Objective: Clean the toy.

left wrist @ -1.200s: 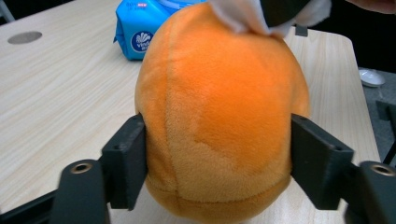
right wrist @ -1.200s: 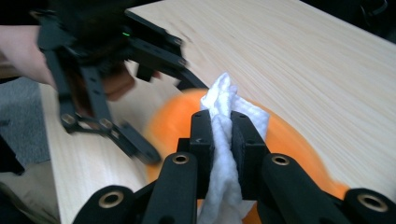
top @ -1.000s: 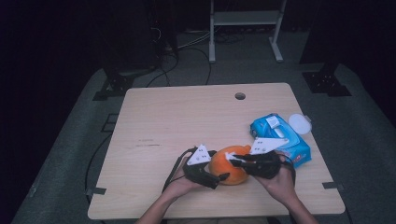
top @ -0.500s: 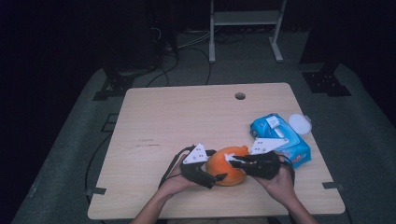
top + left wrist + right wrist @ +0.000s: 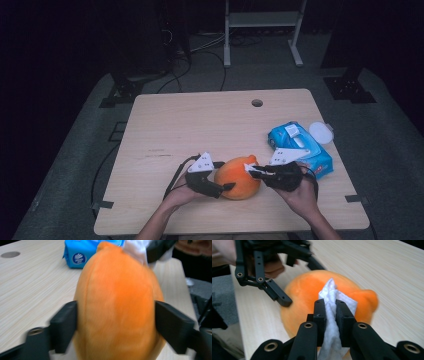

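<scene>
The left gripper (image 5: 223,187) has its fingers (image 5: 63,326) spread wide and pressed against both sides of one orange plush toy (image 5: 237,177), clamping it. The right gripper (image 5: 331,312) has its fingers (image 5: 320,315) closed together on one white wipe (image 5: 332,300), which touches the top of the plush toy.

The plush toy lies on the counter (image 5: 200,125) near its front edge, between the two grippers. A person's left hand (image 5: 180,196) holds the gripper just left of the toy, and the right hand (image 5: 300,197) holds the one just right of it.

Beyond the toy to the right lies one blue pack of wipes (image 5: 299,148), close to the right gripper. One round white lid (image 5: 320,132) sits just past the pack, toward the counter's right edge.

The counter is pale wood with rounded corners and one round cable hole (image 5: 257,103) near its back edge, well apart from the toy. It stands on grey floor (image 5: 75,165) in a dark room. Behind the counter, cables (image 5: 200,47) trail on the floor beside one white metal frame (image 5: 262,22).
</scene>
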The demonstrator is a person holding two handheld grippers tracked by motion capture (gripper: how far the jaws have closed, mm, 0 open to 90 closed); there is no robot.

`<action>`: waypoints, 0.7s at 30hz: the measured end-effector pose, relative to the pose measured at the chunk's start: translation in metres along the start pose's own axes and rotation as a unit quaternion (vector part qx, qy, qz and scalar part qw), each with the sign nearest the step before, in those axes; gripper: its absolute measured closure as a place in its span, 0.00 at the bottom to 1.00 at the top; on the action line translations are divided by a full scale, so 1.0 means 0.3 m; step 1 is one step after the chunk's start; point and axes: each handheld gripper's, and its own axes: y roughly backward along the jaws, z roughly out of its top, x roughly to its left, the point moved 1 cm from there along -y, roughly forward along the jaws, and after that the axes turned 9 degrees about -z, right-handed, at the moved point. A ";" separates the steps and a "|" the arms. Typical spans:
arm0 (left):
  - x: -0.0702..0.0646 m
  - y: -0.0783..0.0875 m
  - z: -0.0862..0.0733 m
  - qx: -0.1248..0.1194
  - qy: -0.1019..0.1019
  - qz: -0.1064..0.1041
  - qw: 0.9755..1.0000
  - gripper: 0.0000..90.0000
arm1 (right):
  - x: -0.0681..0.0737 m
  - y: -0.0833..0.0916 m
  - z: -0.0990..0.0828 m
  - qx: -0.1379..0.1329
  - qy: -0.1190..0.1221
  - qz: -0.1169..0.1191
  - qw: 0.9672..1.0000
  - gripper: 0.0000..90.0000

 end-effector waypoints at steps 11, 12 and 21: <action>0.016 0.023 -0.021 0.000 -0.004 0.003 1.000 0.33 | 0.025 -0.008 0.013 -0.007 0.019 0.009 1.000 0.88; 0.024 0.030 -0.029 -0.002 0.001 0.002 1.000 0.33 | -0.011 -0.011 -0.007 -0.005 0.001 0.008 1.000 0.88; -0.012 0.007 -0.012 0.008 -0.028 0.003 1.000 0.32 | -0.013 -0.001 -0.007 -0.020 -0.006 0.009 1.000 0.88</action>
